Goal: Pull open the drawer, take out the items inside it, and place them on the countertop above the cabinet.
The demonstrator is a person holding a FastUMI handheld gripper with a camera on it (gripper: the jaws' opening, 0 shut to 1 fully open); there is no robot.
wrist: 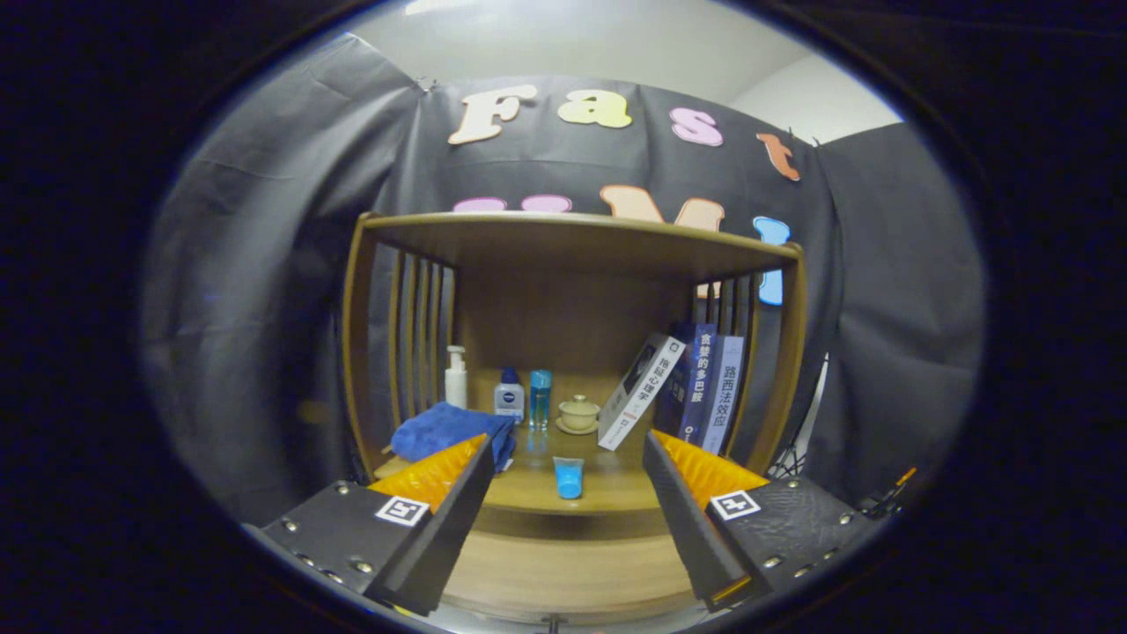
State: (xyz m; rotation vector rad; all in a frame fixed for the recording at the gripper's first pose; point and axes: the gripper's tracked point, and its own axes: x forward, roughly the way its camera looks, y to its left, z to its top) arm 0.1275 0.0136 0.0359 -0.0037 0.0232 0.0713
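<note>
Standing beyond parted fingers (568,462), blue tube (569,477)

Three books stand at the right of the wooden shelf, each with a Chinese title printed down its spine. The white book (638,392) leans left, and its title appears to read 拖延心理学. The dark blue book (700,379) beside it reads 贪婪的多巴胺. The pale blue book (725,387), farthest right, reads 路西法效应. At the far left, a small white bottle (509,398) has a dark blue label too small to make out. Nearest, the gripper (568,440) has its fingers spread wide on nothing, each carrying a square black-and-white marker (401,510) without letters.
</note>
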